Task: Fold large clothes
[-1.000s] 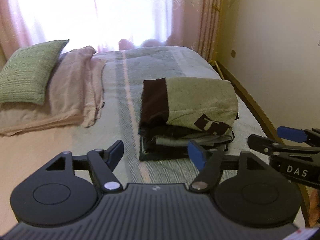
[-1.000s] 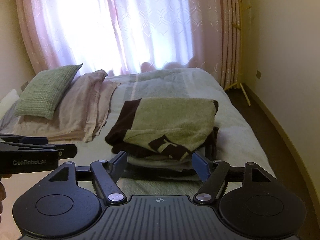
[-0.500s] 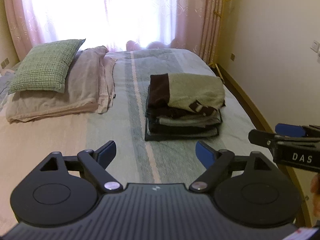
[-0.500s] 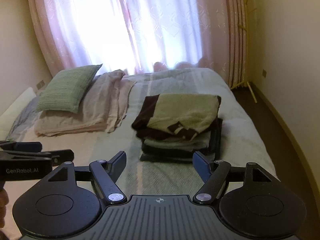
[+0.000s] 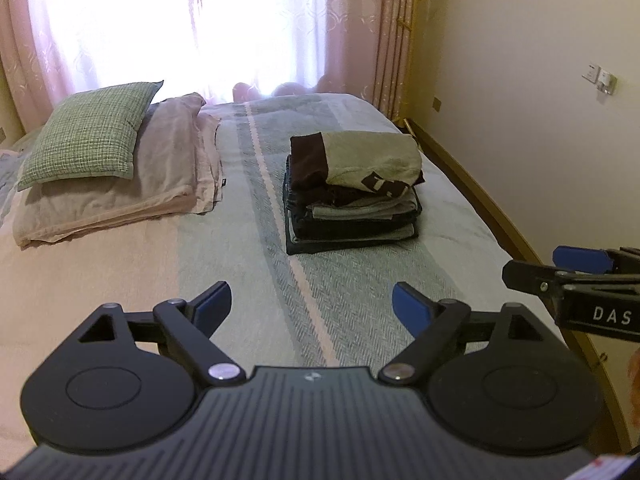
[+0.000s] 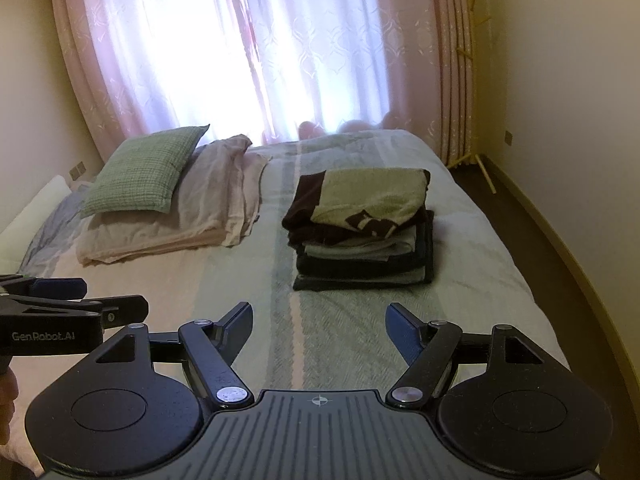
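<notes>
A stack of folded clothes [image 5: 352, 196] [image 6: 364, 236] sits on the bed, right of its middle stripe. On top lies an olive-green garment [image 5: 372, 156] [image 6: 372, 196] with a dark brown band and lettering. My left gripper [image 5: 312, 304] hovers open above the near part of the bed, well short of the stack, with nothing between its fingers. My right gripper [image 6: 319, 322] is open too, empty, at a similar distance from the stack. Each gripper shows at the edge of the other's view: the right gripper [image 5: 576, 276] and the left gripper [image 6: 72, 300].
The bed [image 5: 352, 300] carries a striped pale-green and pink cover. A green checked pillow [image 5: 88, 132] rests on a folded beige blanket [image 5: 160, 184] at the left. Pink curtains [image 6: 280, 48] hang behind, a cream wall [image 5: 540, 100] runs along the right, and dark floor [image 6: 532, 240] lies beside the bed.
Both grippers have pulled back and up from the stack, which now looks smaller and farther away. The jaws stay open and the stack has not moved.
</notes>
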The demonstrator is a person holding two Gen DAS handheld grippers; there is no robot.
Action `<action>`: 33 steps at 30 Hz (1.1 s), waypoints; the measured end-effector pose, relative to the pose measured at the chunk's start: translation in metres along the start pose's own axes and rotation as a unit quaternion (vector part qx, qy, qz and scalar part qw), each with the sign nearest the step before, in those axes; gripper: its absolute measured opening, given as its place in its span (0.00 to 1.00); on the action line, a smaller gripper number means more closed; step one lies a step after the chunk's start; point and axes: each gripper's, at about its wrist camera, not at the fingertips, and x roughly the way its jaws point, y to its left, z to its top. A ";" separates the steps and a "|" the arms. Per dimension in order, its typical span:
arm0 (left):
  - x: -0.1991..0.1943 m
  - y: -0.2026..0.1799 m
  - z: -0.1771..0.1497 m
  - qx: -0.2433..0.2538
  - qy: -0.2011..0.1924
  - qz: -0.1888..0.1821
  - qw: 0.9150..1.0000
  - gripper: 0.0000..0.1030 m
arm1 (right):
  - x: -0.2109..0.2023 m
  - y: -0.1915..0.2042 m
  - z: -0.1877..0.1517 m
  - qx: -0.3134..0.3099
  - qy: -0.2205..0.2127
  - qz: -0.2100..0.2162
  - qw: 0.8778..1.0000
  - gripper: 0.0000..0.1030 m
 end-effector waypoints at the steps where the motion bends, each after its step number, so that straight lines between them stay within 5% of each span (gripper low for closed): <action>1: -0.002 0.001 -0.003 0.002 0.000 -0.001 1.000 0.83 | -0.004 0.003 -0.003 0.002 0.000 -0.002 1.000 0.69; 33: -0.032 -0.005 -0.040 0.017 0.003 -0.021 1.000 0.86 | -0.038 0.014 -0.036 0.000 0.002 -0.019 1.000 0.69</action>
